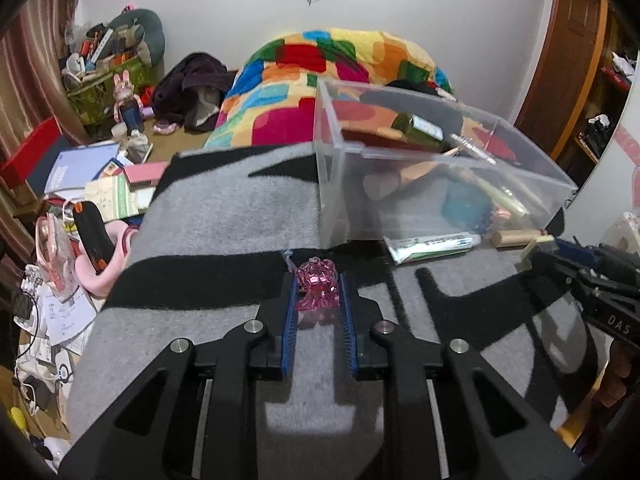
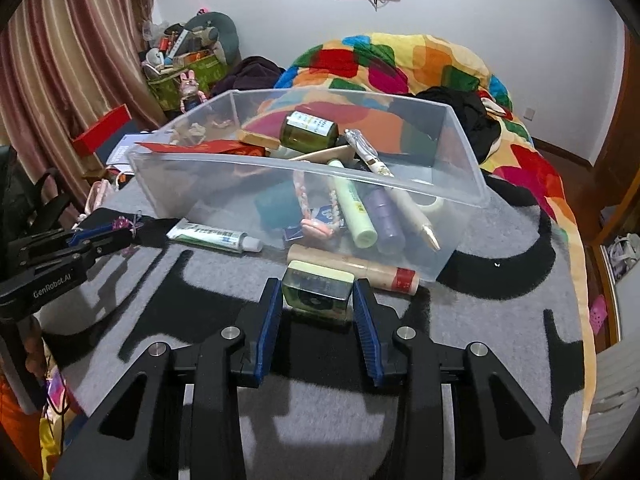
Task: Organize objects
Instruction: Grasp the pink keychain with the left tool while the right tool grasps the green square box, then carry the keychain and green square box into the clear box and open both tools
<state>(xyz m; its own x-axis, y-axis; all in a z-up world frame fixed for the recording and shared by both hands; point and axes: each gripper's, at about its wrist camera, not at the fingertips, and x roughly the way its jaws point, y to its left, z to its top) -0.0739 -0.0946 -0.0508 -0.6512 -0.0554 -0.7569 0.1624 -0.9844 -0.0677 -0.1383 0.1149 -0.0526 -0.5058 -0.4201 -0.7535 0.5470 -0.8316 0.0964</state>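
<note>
Between the left gripper's (image 1: 318, 294) blue pads sits a pink trinket (image 1: 317, 290), pinched tight on the grey-and-black blanket (image 1: 224, 216). Its partner, the right gripper (image 2: 317, 300), clamps a small green box (image 2: 318, 290) just before the clear bin (image 2: 308, 170), beside a toothpaste tube (image 2: 214, 236).

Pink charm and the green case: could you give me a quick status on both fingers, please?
Left gripper shut on pink charm. Right gripper shut on green case. Clear bin just ahead; toothpaste tube and wooden roller lying before it.
</note>
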